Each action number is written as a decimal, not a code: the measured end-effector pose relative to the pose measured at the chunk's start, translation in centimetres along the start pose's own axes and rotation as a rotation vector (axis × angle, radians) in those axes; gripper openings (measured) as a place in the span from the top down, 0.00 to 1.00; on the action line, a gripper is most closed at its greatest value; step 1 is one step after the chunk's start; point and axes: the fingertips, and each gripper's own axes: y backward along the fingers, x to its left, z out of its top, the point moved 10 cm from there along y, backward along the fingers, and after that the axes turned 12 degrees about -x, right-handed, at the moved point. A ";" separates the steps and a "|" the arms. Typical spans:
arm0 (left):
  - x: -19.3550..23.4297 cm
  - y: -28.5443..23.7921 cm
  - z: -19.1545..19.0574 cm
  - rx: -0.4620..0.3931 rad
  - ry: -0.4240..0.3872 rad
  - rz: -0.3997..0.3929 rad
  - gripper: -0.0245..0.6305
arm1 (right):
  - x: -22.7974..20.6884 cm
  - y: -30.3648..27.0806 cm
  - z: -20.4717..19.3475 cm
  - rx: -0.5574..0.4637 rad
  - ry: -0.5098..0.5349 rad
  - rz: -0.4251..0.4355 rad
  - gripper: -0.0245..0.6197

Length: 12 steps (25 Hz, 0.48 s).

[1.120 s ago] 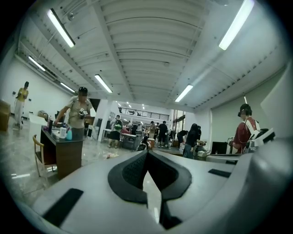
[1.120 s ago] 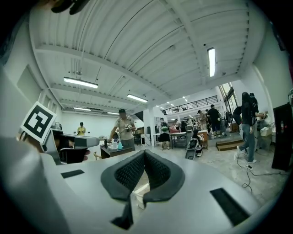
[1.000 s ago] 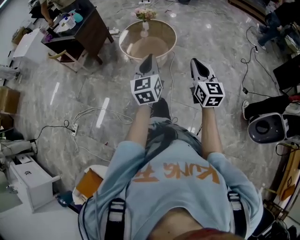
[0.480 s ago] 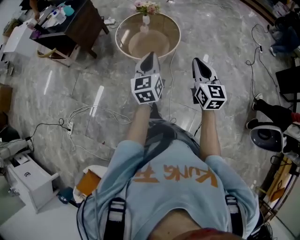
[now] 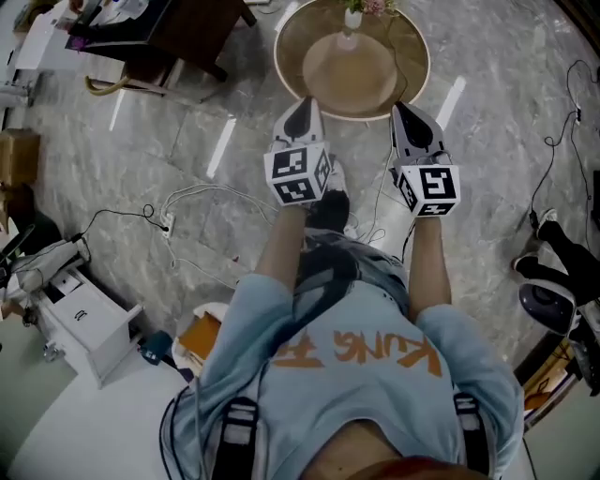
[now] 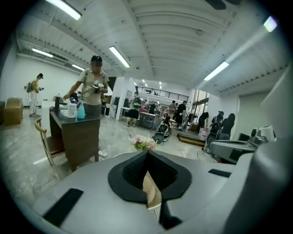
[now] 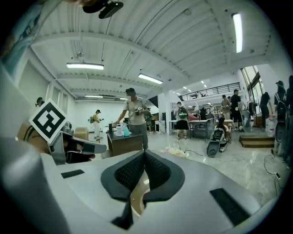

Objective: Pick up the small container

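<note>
Grey marble floor; round glass-topped table just ahead of the fingers, equally near left gripper and right gripper, both closed tight on nothing; small container not discernible.

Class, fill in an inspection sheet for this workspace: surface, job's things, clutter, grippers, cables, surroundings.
Surface: round glass table, a vase of flowers on it.
Job's things: nothing seen for sure; bottles on the desk too small to tell.
Clutter: white cabinet on the floor.
Grippers: left gripper and right gripper shut, empty, pointing toward the table.
Cables: white cable and power strip on the floor.
Surroundings: marble floor, a person at the desk.
</note>
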 end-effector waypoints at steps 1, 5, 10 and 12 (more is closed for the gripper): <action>1.1 -0.6 0.2 0.005 0.013 0.005 0.93 | 0.5 -1.4 0.1 0.003 0.004 0.022 0.94; 3.7 -4.2 -1.4 0.032 0.035 -0.001 0.93 | 0.7 -4.9 -1.5 0.058 0.018 0.067 0.94; 5.0 -8.6 -3.0 0.073 0.029 -0.049 0.93 | -1.2 -6.8 -4.2 0.152 0.008 0.061 0.94; 4.8 -8.7 -3.5 0.082 0.020 -0.075 0.93 | -1.7 -6.4 -5.4 0.183 -0.006 0.051 0.94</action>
